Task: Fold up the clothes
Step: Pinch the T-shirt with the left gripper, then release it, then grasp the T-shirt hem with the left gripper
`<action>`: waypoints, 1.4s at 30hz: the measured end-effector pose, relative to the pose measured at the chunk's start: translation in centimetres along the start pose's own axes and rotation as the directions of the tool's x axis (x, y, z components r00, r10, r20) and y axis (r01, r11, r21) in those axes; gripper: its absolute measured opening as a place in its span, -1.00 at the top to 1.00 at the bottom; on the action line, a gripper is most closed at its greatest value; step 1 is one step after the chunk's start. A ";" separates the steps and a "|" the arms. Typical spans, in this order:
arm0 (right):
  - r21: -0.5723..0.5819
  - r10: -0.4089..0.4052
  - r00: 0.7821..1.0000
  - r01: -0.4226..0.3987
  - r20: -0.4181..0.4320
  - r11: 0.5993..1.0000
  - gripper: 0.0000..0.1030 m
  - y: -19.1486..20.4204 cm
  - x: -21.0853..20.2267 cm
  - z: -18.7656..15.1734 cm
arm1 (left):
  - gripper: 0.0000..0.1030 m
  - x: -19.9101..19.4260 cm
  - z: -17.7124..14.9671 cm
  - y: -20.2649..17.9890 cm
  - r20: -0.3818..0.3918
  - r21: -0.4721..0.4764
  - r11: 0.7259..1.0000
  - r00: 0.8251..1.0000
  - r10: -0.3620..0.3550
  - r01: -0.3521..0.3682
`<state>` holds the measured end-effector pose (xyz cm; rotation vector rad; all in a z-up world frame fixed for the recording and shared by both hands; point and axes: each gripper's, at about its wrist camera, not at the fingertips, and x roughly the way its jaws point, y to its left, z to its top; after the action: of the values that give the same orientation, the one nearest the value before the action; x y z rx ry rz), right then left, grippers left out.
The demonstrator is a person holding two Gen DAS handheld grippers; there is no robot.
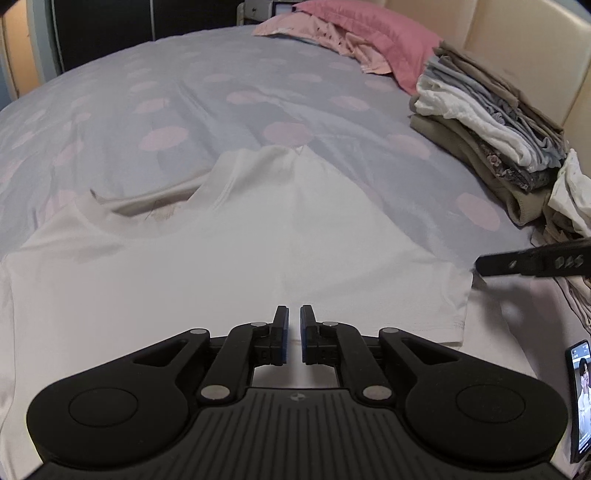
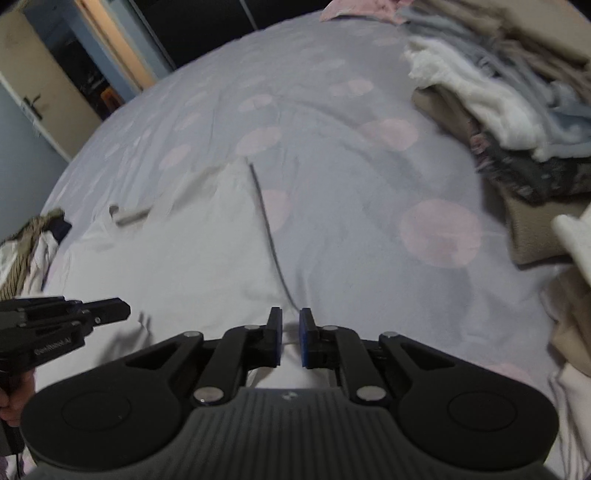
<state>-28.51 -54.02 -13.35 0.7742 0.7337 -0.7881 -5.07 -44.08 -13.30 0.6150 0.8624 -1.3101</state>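
A white T-shirt (image 1: 240, 240) lies spread flat on the bed, its neckline to the left and its hem edge to the right in the left wrist view. My left gripper (image 1: 294, 314) hovers over the shirt's near part, jaws nearly together with no cloth pinched. The right gripper (image 1: 480, 264) reaches in from the right, next to the shirt's hem corner. In the right wrist view the T-shirt (image 2: 207, 251) fills the left half. My right gripper (image 2: 290, 317) stands over the shirt's edge, a narrow gap between its pads and nothing gripped. The left gripper (image 2: 125, 306) shows at the left edge.
The bedsheet (image 1: 184, 92) is grey with pink dots. A stack of folded clothes (image 1: 491, 122) leans on the headboard (image 1: 517, 44) at right, beside a pink pillow (image 1: 376, 33). A lit phone (image 1: 580, 398) lies at the near right. Unfolded clothes (image 2: 29, 243) lie at the bed's left edge.
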 end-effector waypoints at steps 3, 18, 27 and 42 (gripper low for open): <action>-0.032 -0.047 0.997 0.046 -0.054 0.998 0.77 0.2 1.7 -0.4 | 0.79 -1.3 -0.4 1.3 0.007 -0.020 1.000 1.000 0.023 -0.023; -0.098 0.033 0.999 -0.037 -0.039 0.995 0.74 6.9 -1.8 -0.3 | 0.50 -12.5 -5.3 18.3 0.020 -0.233 0.919 0.943 0.331 -0.318; -0.168 0.082 0.994 -0.093 -0.070 0.981 0.55 14.2 -2.0 -1.2 | 0.20 -14.5 -5.9 28.6 0.022 -0.477 0.799 0.904 0.427 -0.366; -0.185 0.114 0.981 -0.142 -0.157 0.972 0.54 18.9 2.3 -1.2 | 0.98 -12.0 -7.0 32.1 0.085 -0.501 0.826 0.935 0.344 -0.258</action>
<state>-12.16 -44.79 -9.79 0.6981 0.8696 -0.5370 24.64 -25.94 -9.90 0.2207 0.8655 -0.7970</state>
